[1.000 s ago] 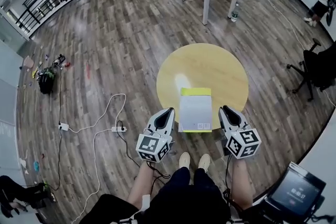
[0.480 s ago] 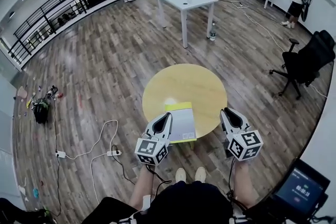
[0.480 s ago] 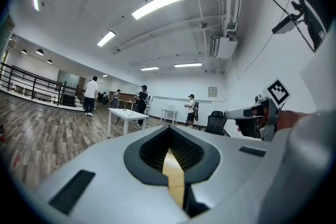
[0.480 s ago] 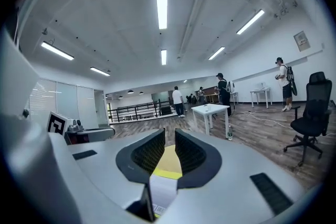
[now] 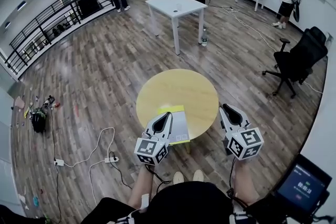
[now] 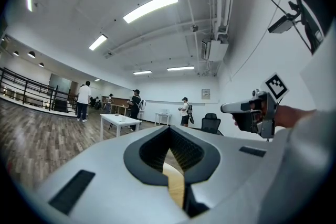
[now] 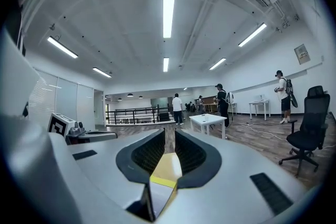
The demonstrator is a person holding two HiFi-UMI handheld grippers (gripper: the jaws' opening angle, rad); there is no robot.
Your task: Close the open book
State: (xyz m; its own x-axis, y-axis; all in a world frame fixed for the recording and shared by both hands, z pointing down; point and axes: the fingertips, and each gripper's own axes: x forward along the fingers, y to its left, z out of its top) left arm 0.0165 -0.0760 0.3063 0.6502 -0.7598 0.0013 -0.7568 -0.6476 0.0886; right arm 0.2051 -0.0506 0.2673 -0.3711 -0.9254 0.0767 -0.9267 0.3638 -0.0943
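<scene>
1. The book [image 5: 180, 127] lies flat on the near edge of the round table [image 5: 178, 89], just in front of the person's feet. It shows one pale face with a yellow strip at the far and near ends and no spread pages, so I judge it already closed
2. The left gripper [image 5: 169, 114] is held level above the near edge of the table, and from the head view it covers the book's left side. Its jaw tips meet at the far end with nothing between them
3. The right gripper [image 5: 227, 108] is also level, off to the right of the table and well apart from the book. Its jaws stand a narrow slot apart and empty; through the slot only the table top and a bit of yellow show
4. Both tools being clear of the book and carrying nothing fits a job that is finished, with the hands drawn off so the cover is not disturbed
5. Compared with a second ago, the book then lay squarely between the two gripper tips and filled more of the picture. Now the table and book look smaller and sit further left, under the left gripper
6. More of the room has come into view, including the office chair [image 5: 296, 57] and the people standing at the back, which suggests the head has lifted
</scene>
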